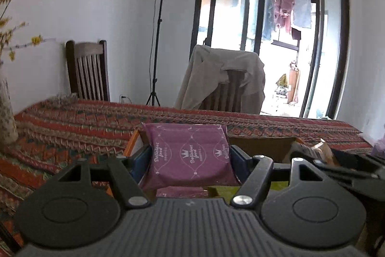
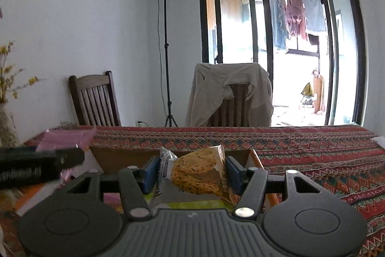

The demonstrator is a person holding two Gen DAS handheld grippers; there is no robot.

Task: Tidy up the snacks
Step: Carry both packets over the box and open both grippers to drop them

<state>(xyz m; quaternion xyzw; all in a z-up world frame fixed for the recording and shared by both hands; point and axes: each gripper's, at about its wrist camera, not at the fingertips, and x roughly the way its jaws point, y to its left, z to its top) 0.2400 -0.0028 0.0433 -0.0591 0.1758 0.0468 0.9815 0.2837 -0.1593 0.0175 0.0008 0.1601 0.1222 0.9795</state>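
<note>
Worktop [image 2: 312, 151], covered in a red patterned woven cloth, carries an open brown cardboard box with orange flaps [image 2: 125, 155]. Both grippers are over the box, side by side.

Left gripper [image 1: 191, 158]: blue-padded fingers [image 1: 142, 161] closed onto a flat purple foil snack packet printed "Delicious food" [image 1: 190, 153], pinched across its width at mid-length. The packet is held clear above the box, face tilted towards the camera. A second packet of the same purple shows just beneath it [image 1: 180, 192], apparently in the box.

Right gripper [image 2: 191, 175]: fingers [image 2: 232, 175] closed at a narrower gap onto a clear-windowed wrapper holding a round golden-brown biscuit or cake [image 2: 197, 175], also above the box interior.

Handling, judged:
- Both items are probably light; weight is no concern.
- Purple packet: air-puffed foil, soft and slippery. It gives under squeeze, so grip across the flat body, not the crimped end seams.
- Biscuit wrapper: contents likely brittle. Keep the pinch on the edges and firm only enough to hold; more pressure risks cracking.
- Film surfaces may slide against the pads if tilted sharply; lower them level.
</note>
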